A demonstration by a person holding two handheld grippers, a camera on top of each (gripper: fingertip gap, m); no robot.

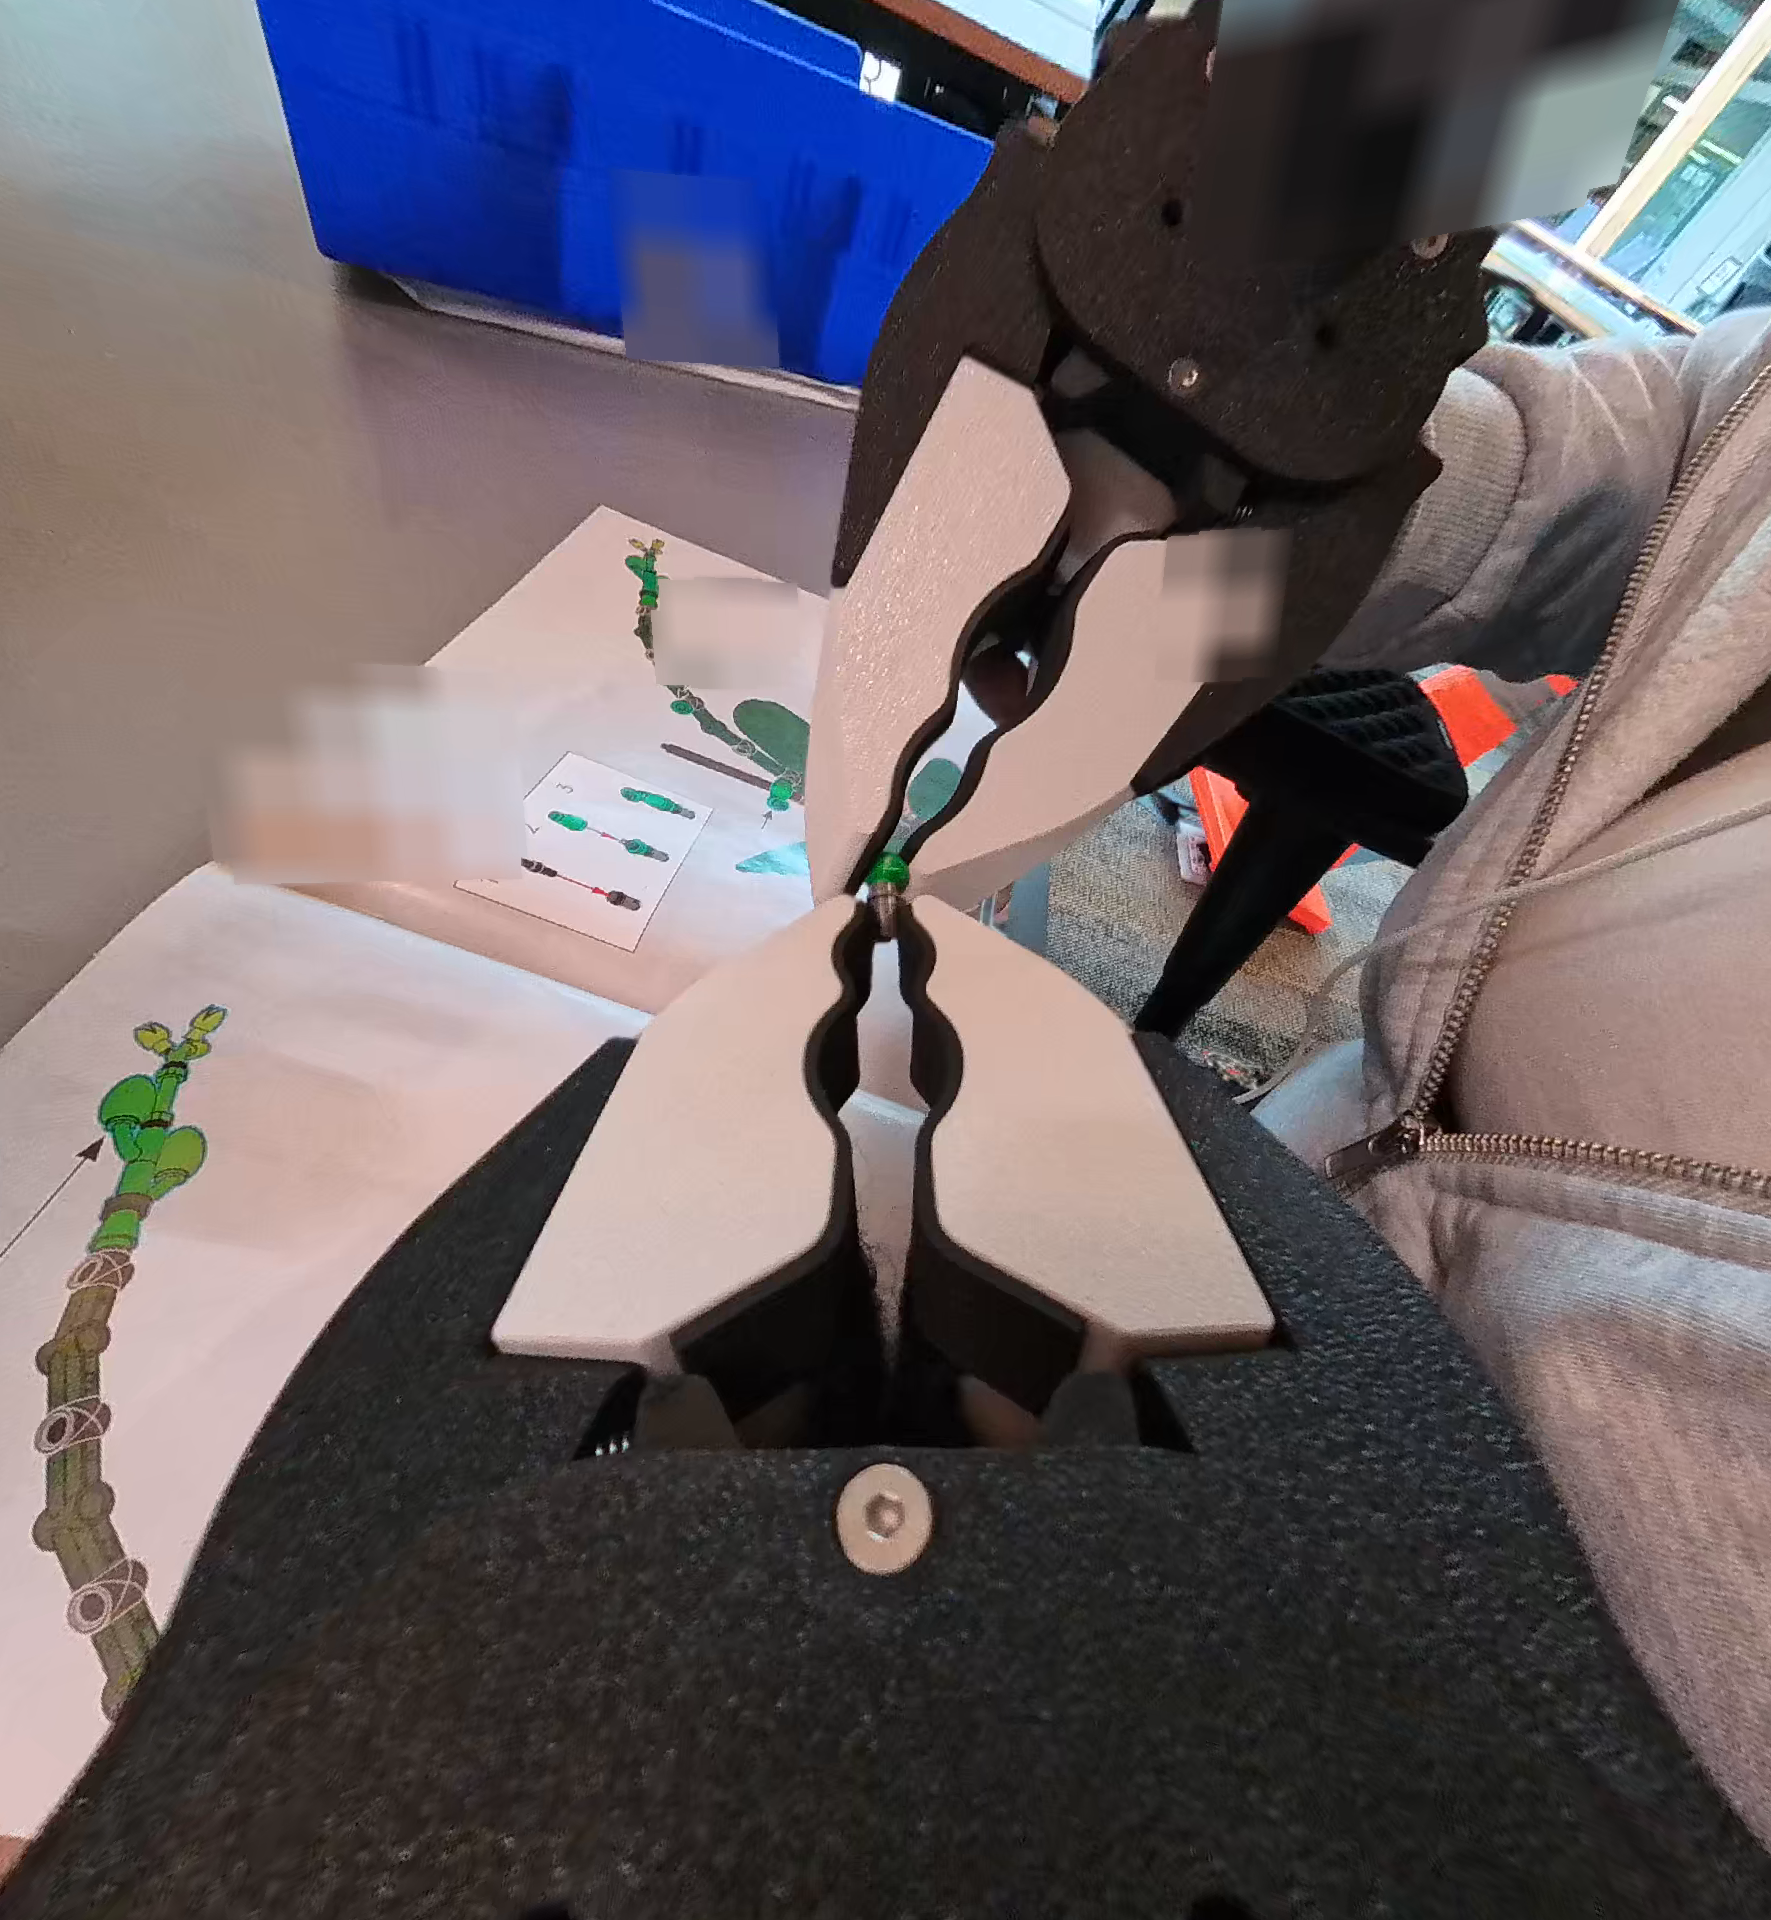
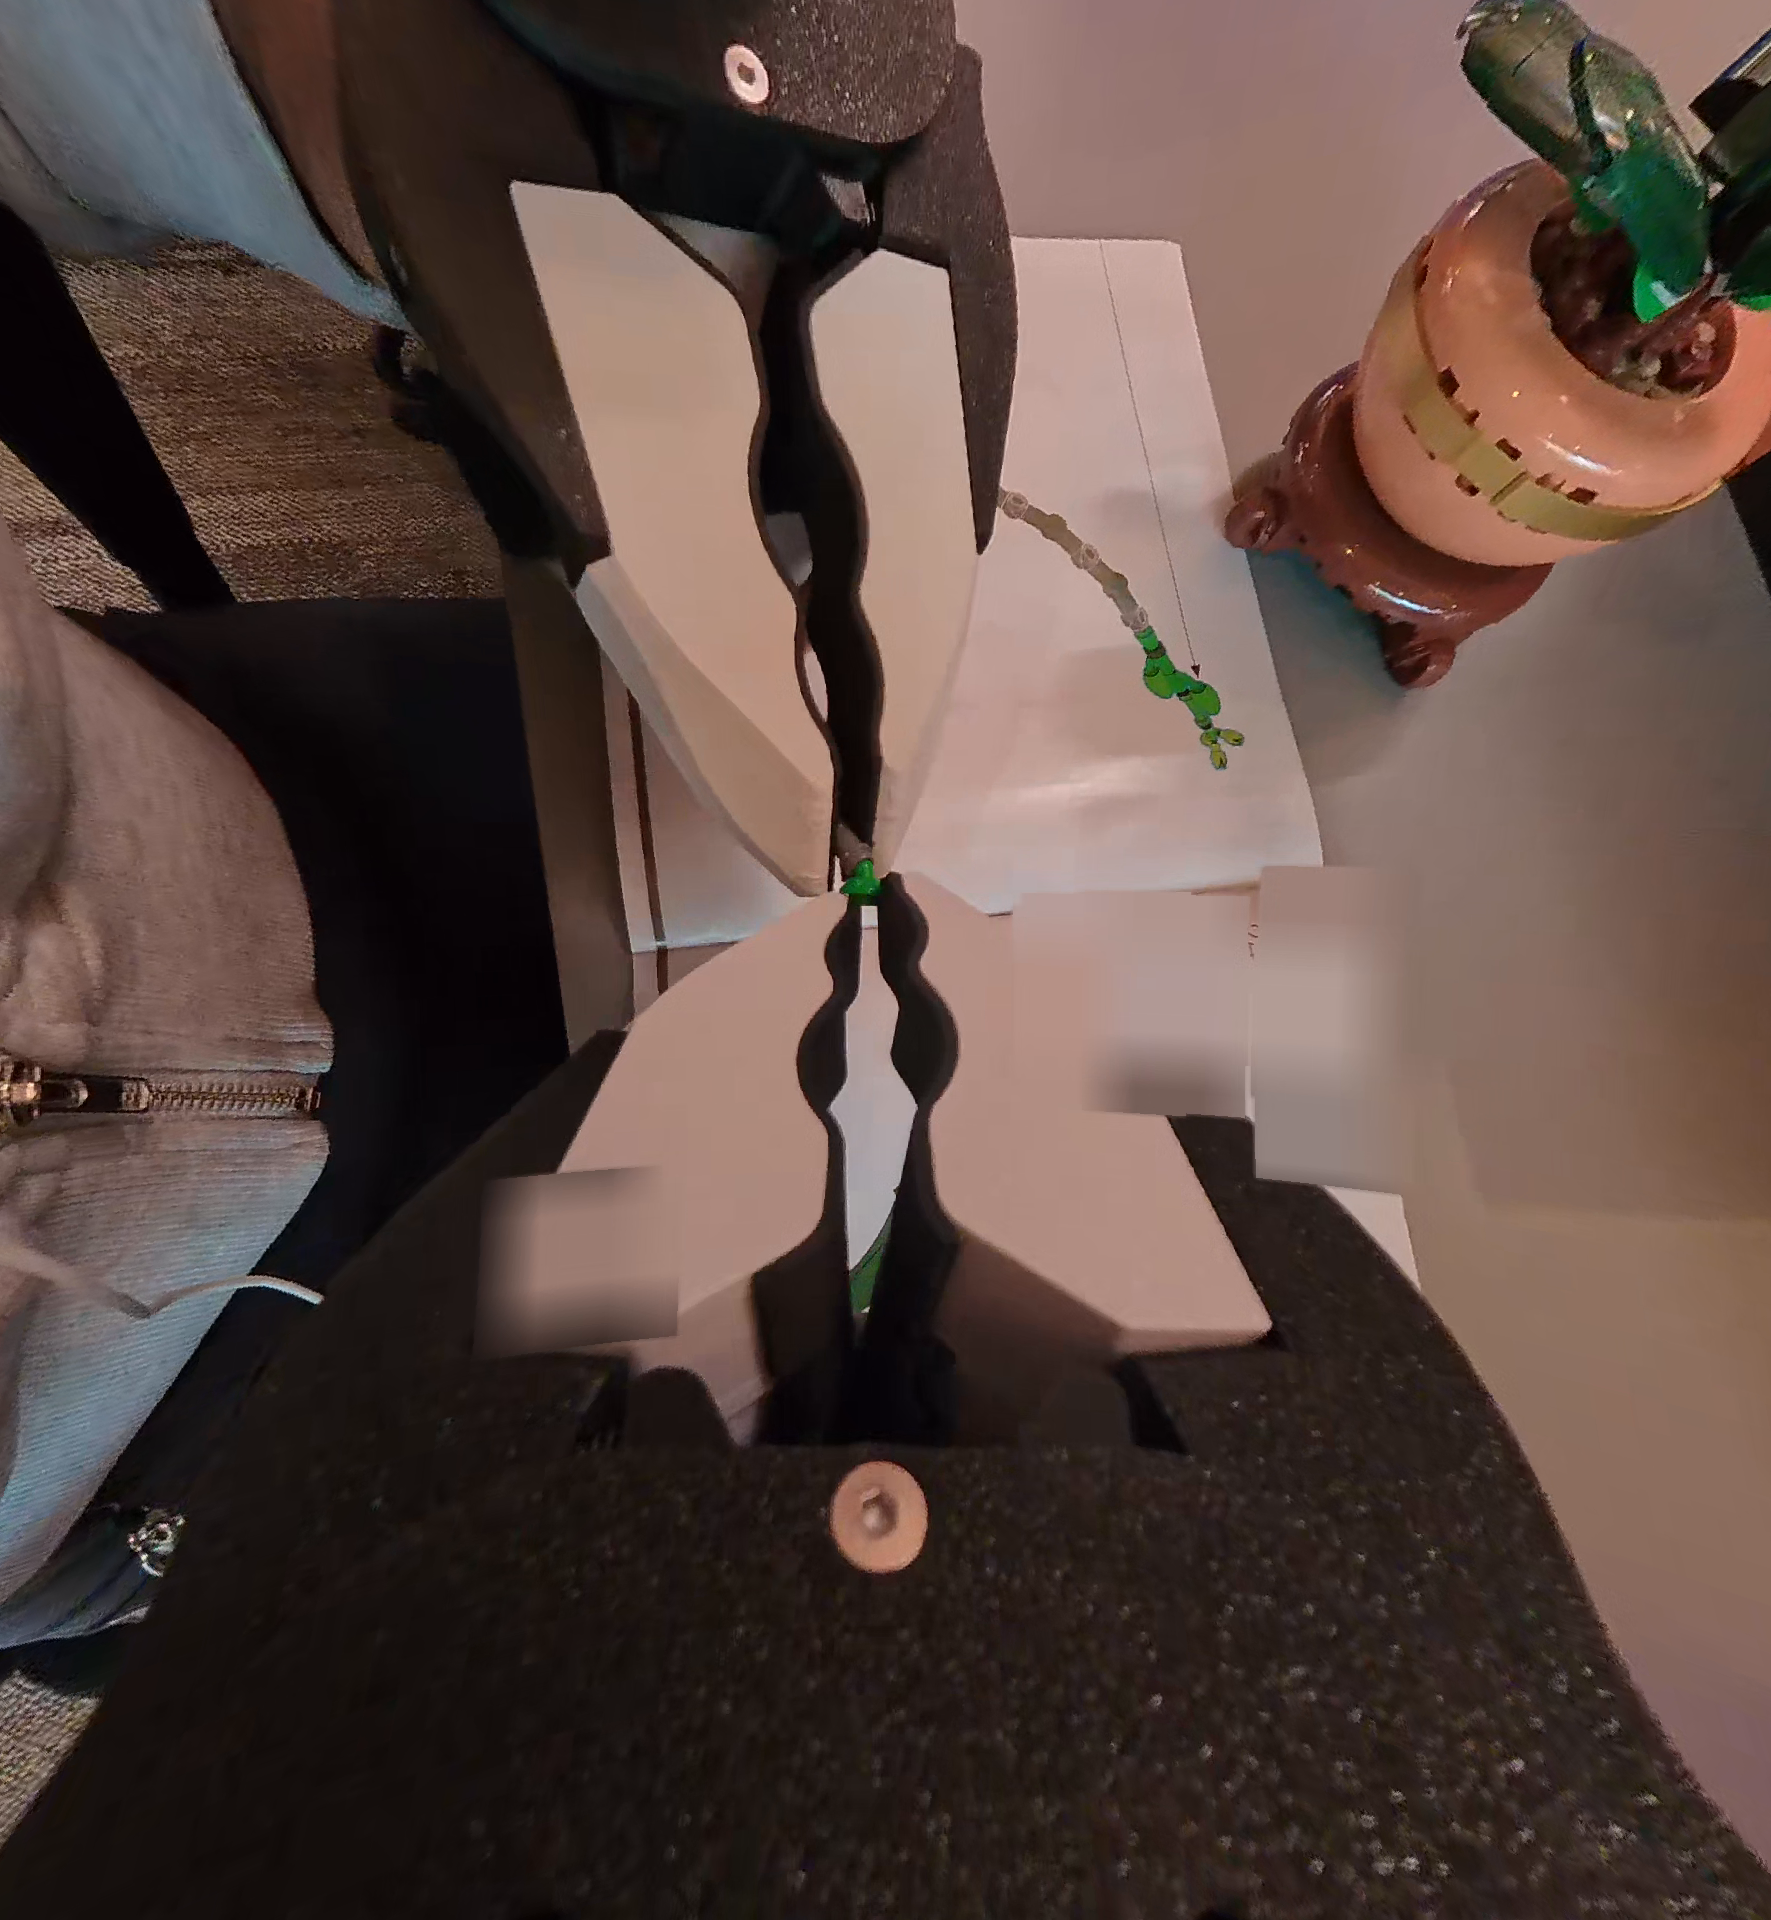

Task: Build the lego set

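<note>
My two grippers meet tip to tip above an open instruction booklet (image 1: pixel 361 1049). My left gripper (image 1: pixel 886 916) is shut on a small grey pin (image 1: pixel 887 907). My right gripper (image 2: pixel 868 896) is shut on a small green piece (image 2: pixel 860 883). In the left wrist view the right gripper (image 1: pixel 886 873) comes down from above with the green piece (image 1: pixel 887 867) at its tips, touching the grey pin end to end. In the right wrist view the left gripper (image 2: pixel 857 844) comes from above with the grey pin (image 2: pixel 848 837) at its tips.
A blue bin (image 1: pixel 548 156) stands at the back of the grey table (image 1: pixel 133 416). A brick-built pot with a green plant (image 2: pixel 1535 416) stands by the booklet (image 2: pixel 1120 748). A person in a grey zip hoodie (image 1: pixel 1639 935) is close. An orange object (image 1: pixel 1473 717) lies on the carpet. My two grippers' fingertips are within a few centimetres of each other.
</note>
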